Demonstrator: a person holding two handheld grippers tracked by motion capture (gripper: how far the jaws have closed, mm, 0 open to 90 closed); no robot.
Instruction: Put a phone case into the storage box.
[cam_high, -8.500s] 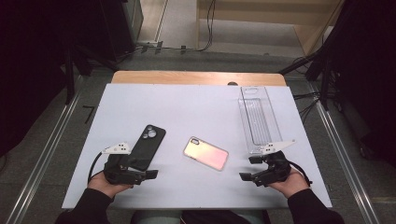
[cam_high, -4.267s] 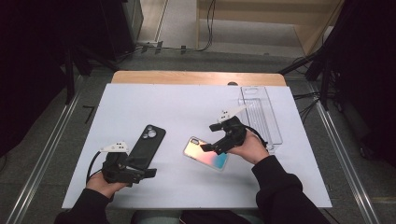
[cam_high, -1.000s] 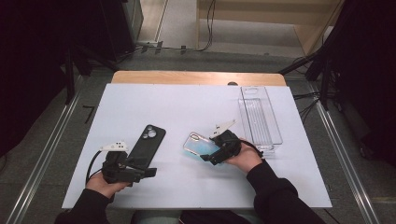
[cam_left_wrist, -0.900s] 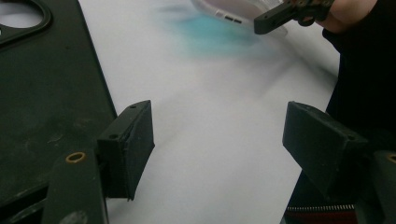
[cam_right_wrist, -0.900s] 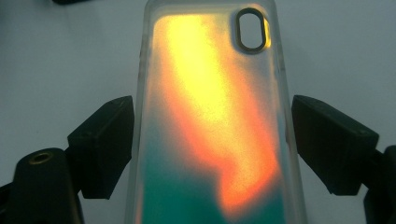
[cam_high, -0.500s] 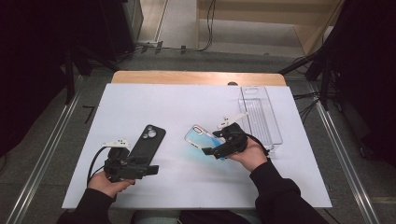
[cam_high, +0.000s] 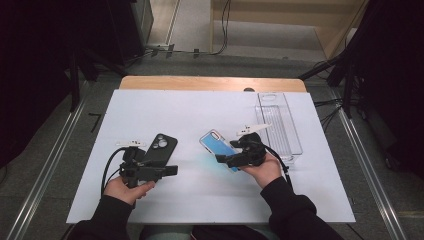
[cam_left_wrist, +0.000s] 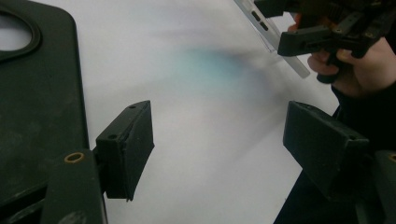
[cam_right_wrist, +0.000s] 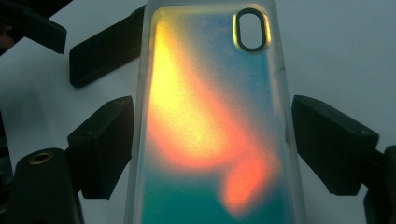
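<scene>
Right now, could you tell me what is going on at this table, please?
A person is working with a gripper in each hand at a white table. The right gripper has an iridescent phone case between its jaws, lifted at a tilt above the table; in the right gripper view the jaws stand a little clear of its sides, so a firm grip is not certain. The left gripper rests open beside a black phone case. A clear tray waits at the right.
</scene>
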